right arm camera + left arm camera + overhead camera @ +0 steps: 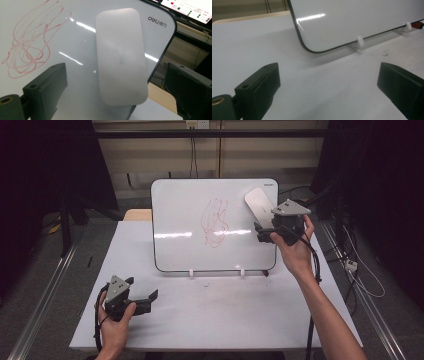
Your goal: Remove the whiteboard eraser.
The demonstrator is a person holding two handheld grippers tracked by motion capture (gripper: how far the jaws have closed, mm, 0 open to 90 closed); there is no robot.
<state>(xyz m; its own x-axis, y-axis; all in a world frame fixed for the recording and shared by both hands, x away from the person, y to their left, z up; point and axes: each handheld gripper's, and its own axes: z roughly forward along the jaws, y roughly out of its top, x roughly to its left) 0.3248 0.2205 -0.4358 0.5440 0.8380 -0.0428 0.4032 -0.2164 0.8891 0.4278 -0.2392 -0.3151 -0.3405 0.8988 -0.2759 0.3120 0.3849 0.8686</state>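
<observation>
Left gripper [145, 300], jaws wide and empty, rests near; right gripper [264, 231], apparently open, nears eraser [120, 56] on whiteboard [185, 220]: grip squarely before wiping scribble [215, 222].

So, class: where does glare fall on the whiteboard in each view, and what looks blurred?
High view: a bright streak crosses the whiteboard left of the red scribble. Left gripper view: a glint near its corner. Right gripper view: streaks beside the eraser; jaws look soft.
</observation>
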